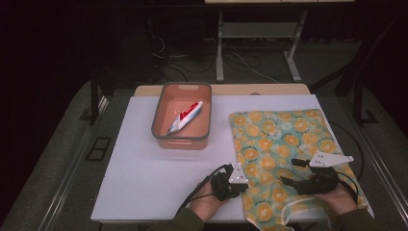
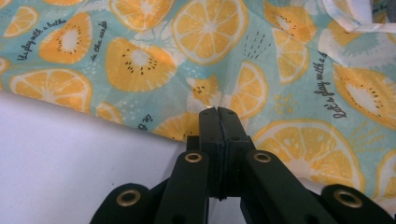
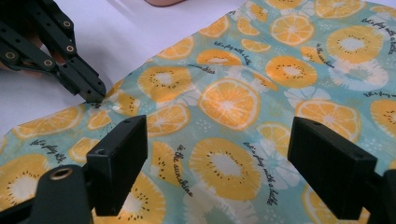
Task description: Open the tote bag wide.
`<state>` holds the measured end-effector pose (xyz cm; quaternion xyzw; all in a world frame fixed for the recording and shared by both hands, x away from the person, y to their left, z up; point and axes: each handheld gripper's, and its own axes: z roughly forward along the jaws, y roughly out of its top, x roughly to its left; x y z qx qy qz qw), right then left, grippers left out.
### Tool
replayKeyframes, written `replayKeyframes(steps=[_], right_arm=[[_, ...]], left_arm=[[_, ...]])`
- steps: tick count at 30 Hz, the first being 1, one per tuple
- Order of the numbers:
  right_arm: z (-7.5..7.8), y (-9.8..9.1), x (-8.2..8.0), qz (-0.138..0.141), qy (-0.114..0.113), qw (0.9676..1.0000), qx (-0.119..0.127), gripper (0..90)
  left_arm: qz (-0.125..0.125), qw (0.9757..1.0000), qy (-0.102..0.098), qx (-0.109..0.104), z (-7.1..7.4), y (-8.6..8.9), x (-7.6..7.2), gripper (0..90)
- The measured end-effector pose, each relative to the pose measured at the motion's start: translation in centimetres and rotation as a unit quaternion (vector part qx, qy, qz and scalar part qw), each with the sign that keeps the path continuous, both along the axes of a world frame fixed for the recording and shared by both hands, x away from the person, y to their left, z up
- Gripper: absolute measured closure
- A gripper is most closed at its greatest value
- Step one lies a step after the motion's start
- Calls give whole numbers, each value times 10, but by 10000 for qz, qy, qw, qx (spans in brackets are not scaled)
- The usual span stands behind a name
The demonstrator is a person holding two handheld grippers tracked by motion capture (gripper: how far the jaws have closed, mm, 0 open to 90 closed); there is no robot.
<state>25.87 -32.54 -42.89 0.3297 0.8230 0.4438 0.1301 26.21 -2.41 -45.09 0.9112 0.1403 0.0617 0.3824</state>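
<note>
Here the left gripper sits low at the near edge of the white table, its jaws pressed together on a pinch of the citrus-print cloth at the cloth's left border. The right gripper hovers over the cloth's near right part, jaws spread wide with nothing between them. Both hands come in from the bottom edge. Farther back, well apart from the cloth, a salmon-coloured bin holds a red, white and blue tube lying aslant. The left gripper view shows the small pucker of fabric at the closed tips — the right gripper view shows those tips from the side.
</note>
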Motion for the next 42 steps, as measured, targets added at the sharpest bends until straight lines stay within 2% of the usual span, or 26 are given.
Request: replayKeyframes(steps=[3, 8, 9, 14, 17, 20, 22, 23, 26, 29, 33, 36, 40, 42], right_arm=[[0, 0, 0, -4, -8, 10000, 1, 198], [1, -2, 0, -34, -48, 10000, 31, 198], [1, -2, 0, -38, -48, 10000, 37, 198], [1, 0, 0, -13, -46, 10000, 33, 198], [1, 0, -1, -12, -31, 10000, 41, 197], [7, 1, -6, 48, -77, 9998, 151, 197], [7, 1, -7, 54, -92, 9998, 154, 197], [7, 0, -7, 57, -105, 9998, 142, 195], [7, -1, -6, 25, -95, 9999, 142, 195], [7, -2, -6, 13, -114, 9998, 136, 195], [6, -2, -5, 5, -107, 9998, 143, 195], [6, -3, -5, 1, -106, 9999, 137, 195], [6, -3, -5, -10, -96, 9999, 122, 196], [5, -3, -5, -11, -88, 9999, 117, 195]], left_arm=[[57, 10000, 53, -5, 1, 0, 2, 898], [326, 9994, -138, -43, 9, 9, 15, 898], [396, 9991, -179, -12, 11, 12, 18, 898], [778, 9965, -244, -156, 14, 26, 38, 898], [939, 9949, -336, -118, 14, 29, 48, 898], [1147, 9924, -421, -122, 14, 33, 56, 899], [1338, 9897, -505, -90, 14, 37, 61, 898], [1447, 9881, -506, -117, 14, 40, 63, 898], [1603, 9855, -517, -210, 16, 50, 66, 897], [1654, 9846, -407, -388, 19, 56, 66, 865], [1593, 9852, -237, -590, 26, 64, 60, 708], [1424, 9874, -33, -682, 31, 69, 50, 621], [1014, 9919, 172, -739, 33, 74, 32, 462], [907, 9923, 333, -772, 31, 77, 23, 428]])
